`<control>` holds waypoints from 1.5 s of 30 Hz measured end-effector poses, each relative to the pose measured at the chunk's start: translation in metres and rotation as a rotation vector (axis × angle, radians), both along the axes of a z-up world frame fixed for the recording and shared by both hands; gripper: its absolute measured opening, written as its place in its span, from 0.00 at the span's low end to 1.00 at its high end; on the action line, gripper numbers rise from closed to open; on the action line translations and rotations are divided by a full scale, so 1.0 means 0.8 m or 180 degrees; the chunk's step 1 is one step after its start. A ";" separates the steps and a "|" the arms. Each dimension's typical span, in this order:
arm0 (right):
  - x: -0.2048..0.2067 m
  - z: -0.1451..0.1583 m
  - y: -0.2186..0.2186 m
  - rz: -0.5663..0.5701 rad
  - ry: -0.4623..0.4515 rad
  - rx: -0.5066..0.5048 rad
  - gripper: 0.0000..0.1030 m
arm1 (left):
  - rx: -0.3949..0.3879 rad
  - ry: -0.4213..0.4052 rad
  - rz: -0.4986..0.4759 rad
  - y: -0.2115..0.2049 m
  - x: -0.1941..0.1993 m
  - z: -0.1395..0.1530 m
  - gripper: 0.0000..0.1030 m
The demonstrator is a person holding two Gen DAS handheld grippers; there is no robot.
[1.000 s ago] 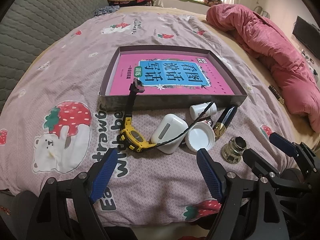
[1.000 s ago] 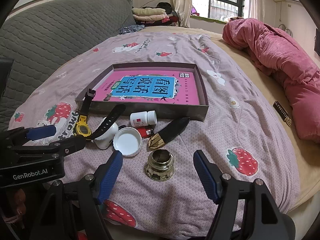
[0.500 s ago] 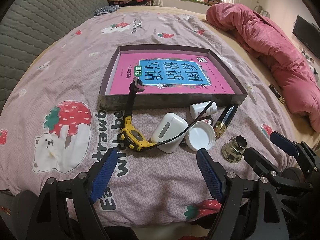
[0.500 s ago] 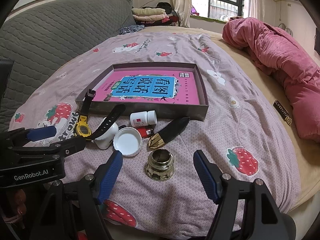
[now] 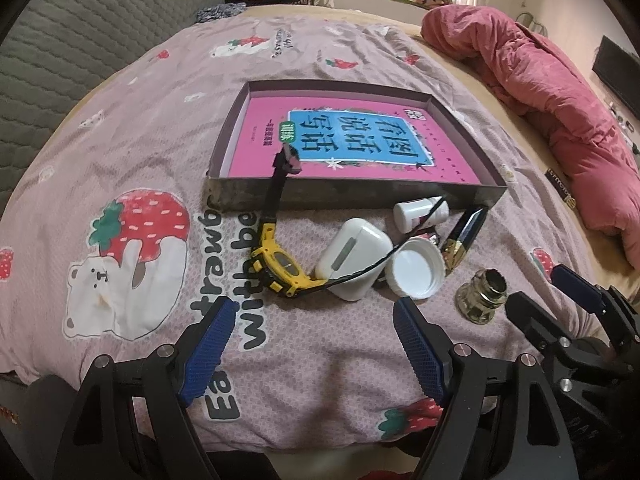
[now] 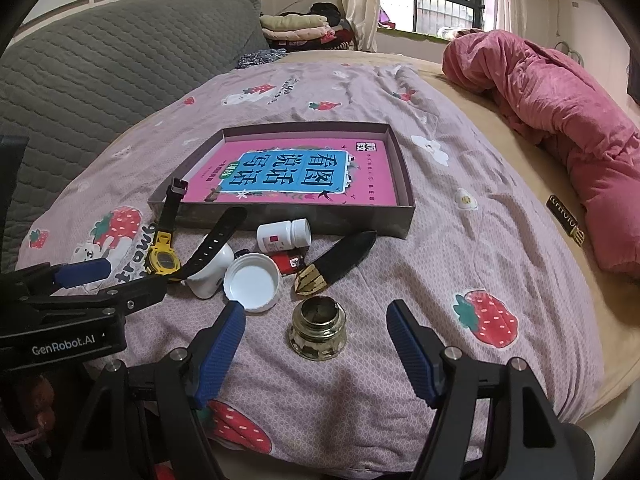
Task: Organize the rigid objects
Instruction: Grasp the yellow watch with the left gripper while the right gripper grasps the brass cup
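A shallow grey box (image 5: pixel 352 196) (image 6: pixel 280 216) with a pink book (image 5: pixel 352 142) (image 6: pixel 296 178) inside lies on the bed. In front of it sit a yellow watch (image 5: pixel 278 262) (image 6: pixel 162 258), a white earbud case (image 5: pixel 354 256) (image 6: pixel 210 272), a white lid (image 5: pixel 416 274) (image 6: pixel 252 282), a small white bottle (image 5: pixel 418 212) (image 6: pixel 282 234), a red lighter (image 6: pixel 288 262), a black-and-gold piece (image 5: pixel 464 234) (image 6: pixel 336 264) and a brass cap (image 5: pixel 482 294) (image 6: pixel 318 330). My left gripper (image 5: pixel 316 344) is open, short of the watch and case. My right gripper (image 6: pixel 316 348) is open around the brass cap's near side.
The bed has a mauve strawberry-print cover (image 5: pixel 120 184) (image 6: pixel 484 316). A pink quilt (image 5: pixel 552 92) (image 6: pixel 560 120) is heaped at the right. A grey padded headboard (image 6: pixel 100 72) runs along the left, with folded clothes (image 6: pixel 300 28) at the back.
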State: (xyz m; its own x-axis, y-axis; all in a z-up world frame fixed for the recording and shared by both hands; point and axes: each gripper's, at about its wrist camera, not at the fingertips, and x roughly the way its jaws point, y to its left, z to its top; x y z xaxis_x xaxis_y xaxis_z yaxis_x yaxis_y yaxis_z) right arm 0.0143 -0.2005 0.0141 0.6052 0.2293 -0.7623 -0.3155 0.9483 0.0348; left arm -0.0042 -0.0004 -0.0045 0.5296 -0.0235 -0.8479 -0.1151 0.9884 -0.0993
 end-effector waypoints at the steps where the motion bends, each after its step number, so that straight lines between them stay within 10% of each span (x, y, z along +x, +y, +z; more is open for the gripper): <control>1: 0.000 -0.001 -0.001 -0.0004 0.0003 0.0003 0.70 | -0.0007 0.0006 0.0012 0.002 0.001 -0.001 0.80; 20: 0.012 -0.020 -0.013 -0.0073 0.0159 0.0079 0.71 | -0.0001 0.0112 0.0143 0.041 0.016 -0.026 0.80; 41: 0.027 -0.049 -0.011 -0.0094 0.0346 0.0047 0.71 | -0.0894 0.0383 0.0402 0.063 0.056 -0.058 0.78; 45: 0.028 -0.051 -0.010 -0.0089 0.0352 0.0040 0.71 | -0.1072 0.0420 0.0447 0.067 0.063 -0.065 0.53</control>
